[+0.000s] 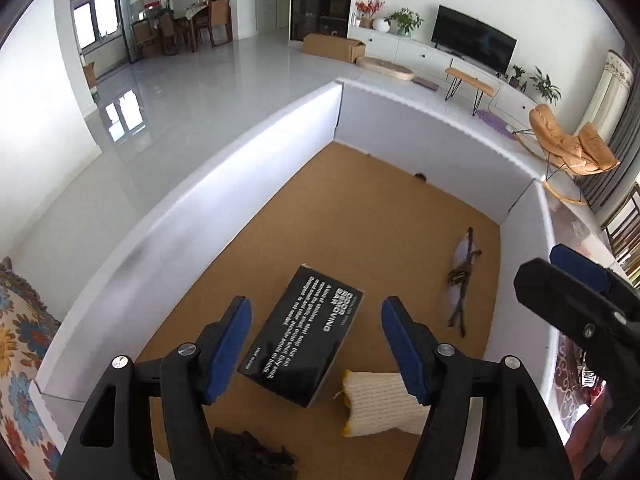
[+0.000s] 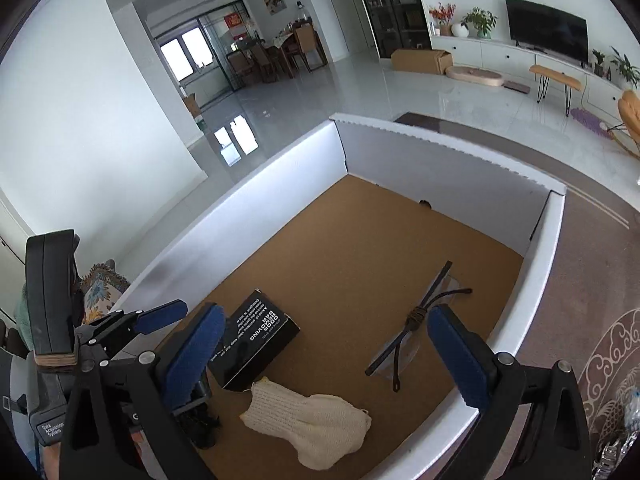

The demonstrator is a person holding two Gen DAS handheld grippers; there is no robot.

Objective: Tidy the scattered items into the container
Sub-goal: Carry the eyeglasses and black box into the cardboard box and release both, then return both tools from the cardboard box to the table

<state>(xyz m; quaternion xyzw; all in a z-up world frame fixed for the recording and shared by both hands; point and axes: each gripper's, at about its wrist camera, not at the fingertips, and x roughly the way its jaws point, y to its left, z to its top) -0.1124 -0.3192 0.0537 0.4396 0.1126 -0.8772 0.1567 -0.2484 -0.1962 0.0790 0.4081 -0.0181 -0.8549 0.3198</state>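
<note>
Your left gripper [image 1: 316, 344] hangs over the white-walled container [image 1: 224, 216], fingers spread wide with nothing between the blue pads [image 1: 228, 348]; it is released. Directly under that gap lies the black box [image 1: 304, 336] with white lettering, flat on the cork-brown floor and running from 1 o'clock down to 7 o'clock in the left wrist view. At 5 o'clock from the box, the cream knitted pouch [image 1: 380, 408] lies partly hidden behind your right-hand finger. A dark, crumpled item [image 1: 248, 456] sits at 6 o'clock at the frame bottom; what it is cannot be told. The safety glasses [image 1: 460, 276], clear lenses and dark arms tied with cord, lie at 3 o'clock from the box, near the right wall. Your right gripper [image 2: 324, 356] also hovers over the container [image 2: 240, 216], fingers parted and gripping nothing. In its view the black box [image 2: 256, 340] lies at 9 o'clock, the knitted pouch [image 2: 316, 420] at 6 o'clock, the glasses [image 2: 416, 328] just inside the right pad [image 2: 460, 360] at 3 o'clock. All four items rest inside the container, apart from the walls.
</note>
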